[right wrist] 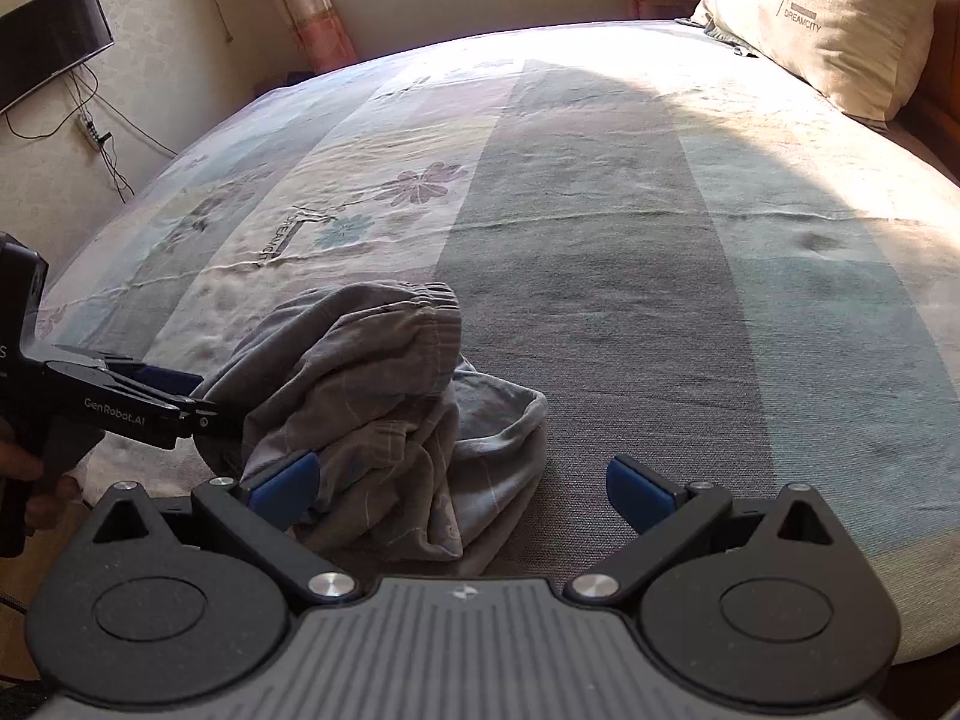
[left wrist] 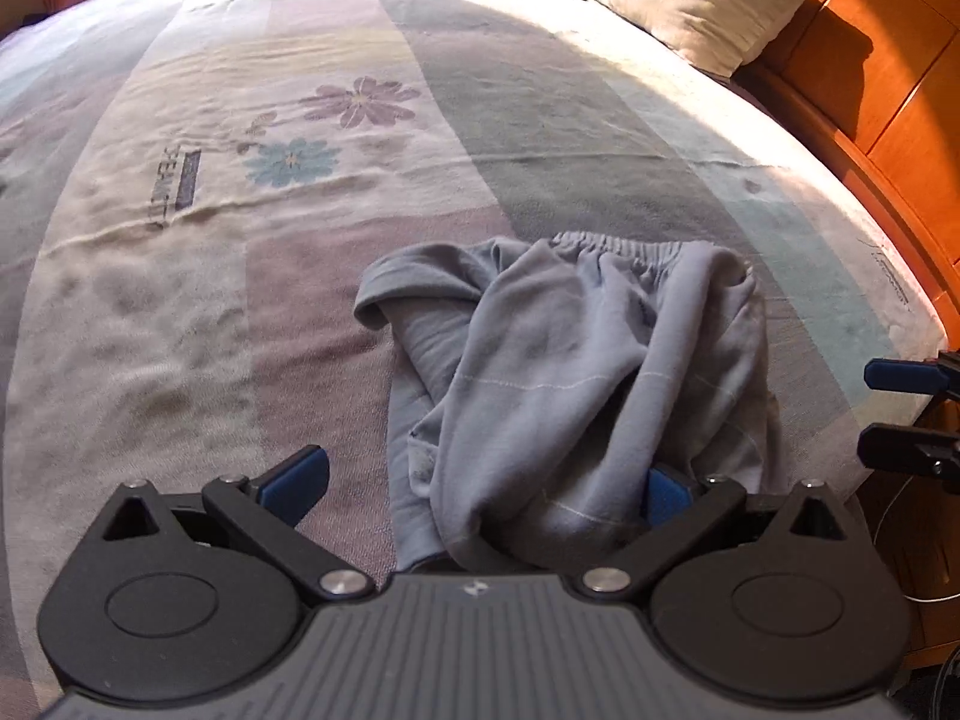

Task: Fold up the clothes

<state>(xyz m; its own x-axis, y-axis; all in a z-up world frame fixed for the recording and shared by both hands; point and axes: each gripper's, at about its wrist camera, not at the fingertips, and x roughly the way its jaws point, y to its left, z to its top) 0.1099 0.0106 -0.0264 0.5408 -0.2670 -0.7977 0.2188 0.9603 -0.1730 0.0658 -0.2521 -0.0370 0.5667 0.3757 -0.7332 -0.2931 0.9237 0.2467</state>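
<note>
Left tongs point(left wrist: 480, 480) wide, straddling grey pants point(left wrist: 558, 360) crumpled lower centre on bed point(left wrist: 180, 330); right tongs point(right wrist: 462, 489) wide, beside. Soft, light, floppy; best gripped at elastic waistband point(left wrist: 612, 243).

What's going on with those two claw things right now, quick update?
Left gripper open, crumpled grey elastic-waist shorts bunched between its fingers. Right gripper open, beside the heap. Patchwork floral bedsheet around it shows nothing obstructing.
</note>
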